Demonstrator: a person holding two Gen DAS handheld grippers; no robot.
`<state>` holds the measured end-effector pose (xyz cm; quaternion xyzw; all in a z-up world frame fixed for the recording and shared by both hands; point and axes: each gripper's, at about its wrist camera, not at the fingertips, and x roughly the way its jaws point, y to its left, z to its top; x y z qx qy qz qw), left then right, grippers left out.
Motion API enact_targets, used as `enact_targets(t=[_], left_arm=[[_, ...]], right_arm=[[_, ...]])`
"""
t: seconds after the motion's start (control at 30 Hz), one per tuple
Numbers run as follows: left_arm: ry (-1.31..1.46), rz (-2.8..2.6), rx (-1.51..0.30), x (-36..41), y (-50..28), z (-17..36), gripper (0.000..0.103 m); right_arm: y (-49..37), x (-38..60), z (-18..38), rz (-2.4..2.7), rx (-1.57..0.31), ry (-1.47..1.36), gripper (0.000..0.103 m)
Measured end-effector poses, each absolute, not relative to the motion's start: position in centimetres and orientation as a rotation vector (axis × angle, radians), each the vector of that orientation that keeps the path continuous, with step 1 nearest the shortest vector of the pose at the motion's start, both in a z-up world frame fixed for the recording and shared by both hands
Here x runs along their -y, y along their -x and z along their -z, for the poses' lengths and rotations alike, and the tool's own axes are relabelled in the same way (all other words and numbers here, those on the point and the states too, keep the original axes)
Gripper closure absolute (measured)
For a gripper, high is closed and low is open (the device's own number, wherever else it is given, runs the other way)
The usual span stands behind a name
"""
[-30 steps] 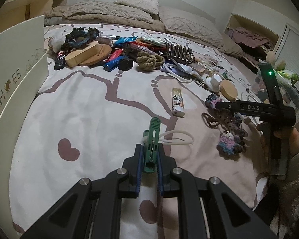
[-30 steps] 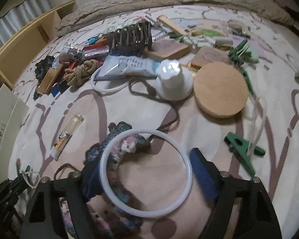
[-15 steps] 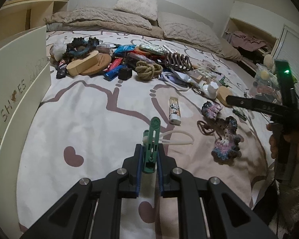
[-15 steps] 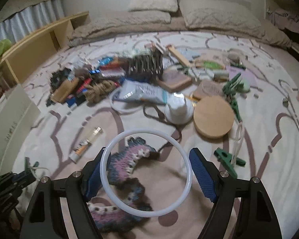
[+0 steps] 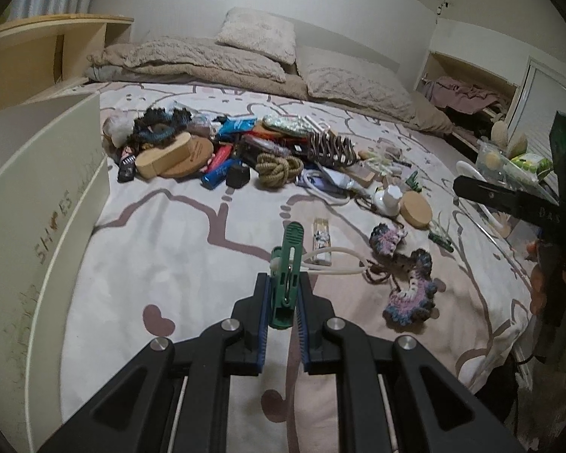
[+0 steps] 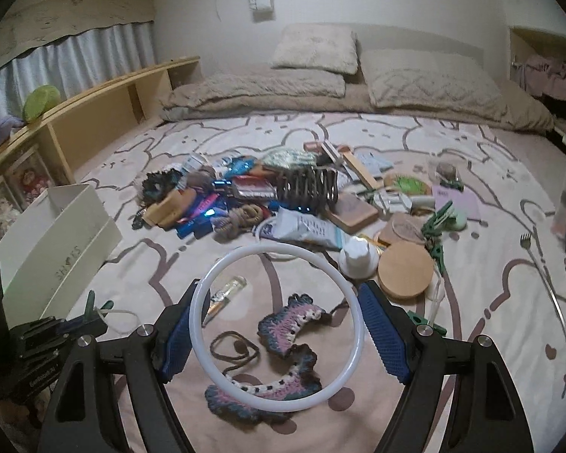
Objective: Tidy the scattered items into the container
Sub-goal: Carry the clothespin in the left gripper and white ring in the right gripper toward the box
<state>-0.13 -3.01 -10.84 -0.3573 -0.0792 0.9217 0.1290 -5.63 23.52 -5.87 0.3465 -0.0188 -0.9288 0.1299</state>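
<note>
My left gripper (image 5: 285,294) is shut on a green clothes peg (image 5: 287,264) with a white loop clipped in it, held above the bedspread. The white shoe box (image 5: 37,204) stands close at its left; it also shows in the right wrist view (image 6: 56,241). My right gripper (image 6: 279,324) is shut on a white plastic ring (image 6: 277,326), held across its width above a crocheted purple-and-blue piece (image 6: 283,339). The left gripper (image 6: 75,324) shows at the lower left of the right wrist view.
A pile of scattered items (image 6: 253,196) lies mid-bed: rope knot (image 5: 277,168), brown hair claw (image 6: 307,188), wooden lid (image 6: 405,273), white cap (image 6: 358,256), lighter (image 5: 320,241), green pegs (image 6: 439,219). Pillows (image 6: 426,79) lie at the head. A wooden shelf (image 6: 94,120) runs along the left.
Both grippers have risen and pulled back from the bed. The ring and the peg have come up with them. The shoe box now shows larger at the left.
</note>
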Motion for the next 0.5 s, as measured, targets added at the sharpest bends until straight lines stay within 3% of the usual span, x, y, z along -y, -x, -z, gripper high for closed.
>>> enact_targets(t=[0.5], left_arm=[[0.856, -2.757, 0.215, 4.6, -0.9, 5.6, 0.09]], right_arm=[[3.7, -21.8, 1.9, 2.713, 0.053, -0.862, 0.022]])
